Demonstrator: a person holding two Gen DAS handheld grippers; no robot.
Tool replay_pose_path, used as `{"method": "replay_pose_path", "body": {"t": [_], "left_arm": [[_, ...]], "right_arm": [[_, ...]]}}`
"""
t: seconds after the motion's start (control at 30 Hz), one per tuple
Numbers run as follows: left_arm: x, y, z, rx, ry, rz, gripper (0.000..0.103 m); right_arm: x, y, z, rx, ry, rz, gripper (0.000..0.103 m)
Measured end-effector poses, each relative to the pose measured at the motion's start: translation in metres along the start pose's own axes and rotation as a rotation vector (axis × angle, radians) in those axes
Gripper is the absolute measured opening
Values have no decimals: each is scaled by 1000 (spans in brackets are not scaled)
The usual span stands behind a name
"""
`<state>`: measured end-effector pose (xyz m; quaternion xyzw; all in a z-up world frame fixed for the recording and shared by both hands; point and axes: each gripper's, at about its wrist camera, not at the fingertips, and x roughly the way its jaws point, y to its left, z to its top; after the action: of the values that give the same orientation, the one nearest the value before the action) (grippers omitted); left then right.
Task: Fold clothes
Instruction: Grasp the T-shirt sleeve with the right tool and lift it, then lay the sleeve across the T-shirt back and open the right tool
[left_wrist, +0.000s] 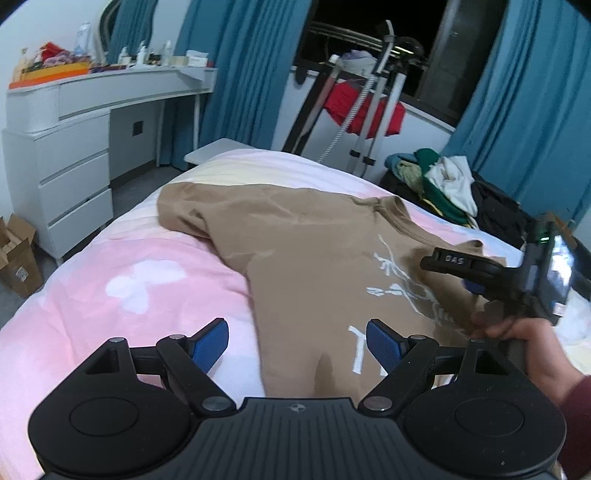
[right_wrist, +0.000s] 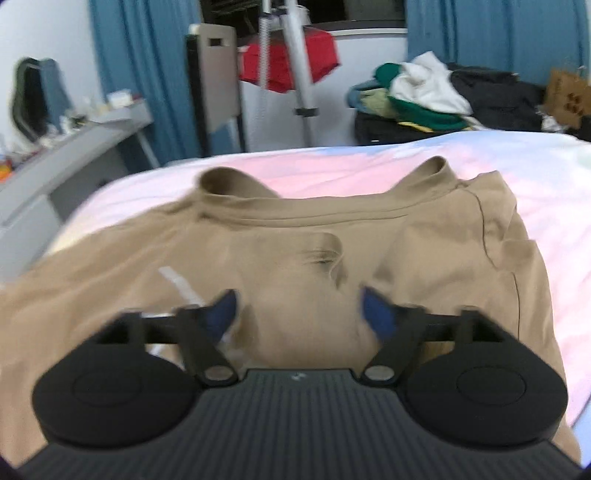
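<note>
A tan T-shirt (left_wrist: 303, 236) with a white print lies spread on the pink bed cover (left_wrist: 122, 273), collar toward the right. My left gripper (left_wrist: 297, 343) is open just above the shirt's lower edge, nothing between its blue pads. In the left wrist view the right gripper (left_wrist: 461, 267), held by a hand (left_wrist: 517, 332), hovers over the shirt's chest. In the right wrist view the tan T-shirt (right_wrist: 295, 251) fills the middle, collar (right_wrist: 321, 206) ahead. My right gripper (right_wrist: 299, 310) is open above the chest area, holding nothing; this view is blurred.
A pile of clothes (left_wrist: 443, 184) sits at the bed's far right. A white dresser (left_wrist: 70, 177) with clutter stands left, cardboard boxes (left_wrist: 18, 254) on the floor beside it. A garment steamer stand (left_wrist: 369, 99) with a red cloth and blue curtains (left_wrist: 243, 70) are behind the bed.
</note>
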<state>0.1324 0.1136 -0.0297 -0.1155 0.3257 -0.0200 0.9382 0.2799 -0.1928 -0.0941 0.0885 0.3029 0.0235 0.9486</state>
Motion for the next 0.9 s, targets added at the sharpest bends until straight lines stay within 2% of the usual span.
{"method": "replay_pose_path", "body": {"t": [0.07,0.17,0.33,0.47,0.53,0.63,0.73,0.9], "left_arm": [[0,-5,-2,16,-2,-8,83],[-4,-12,-4,44,-6,-30,83],[-11,-27,-11,108,-20,-65,83],[-9,-39,-18,150,-11,-87,83],[-7,-44,-20,159,0,-103,83],[-4,-57,-21,195,1,-133,83],[9,-76,-12,244,-4,-137,82],[54,-124,6,263,16,-163,76]], "right_arm": [[-25,1,-3,1,-14,43,82],[-83,-4,-18,6,-46,78,82],[-181,-21,-57,3,-21,49,82],[-242,-37,-91,55,-18,21,82],[-263,-48,-104,130,-37,19,82],[-275,-61,-110,215,-74,35,82],[-269,-70,-107,232,-97,39,82],[-251,-88,-107,261,-119,-41,82]]}}
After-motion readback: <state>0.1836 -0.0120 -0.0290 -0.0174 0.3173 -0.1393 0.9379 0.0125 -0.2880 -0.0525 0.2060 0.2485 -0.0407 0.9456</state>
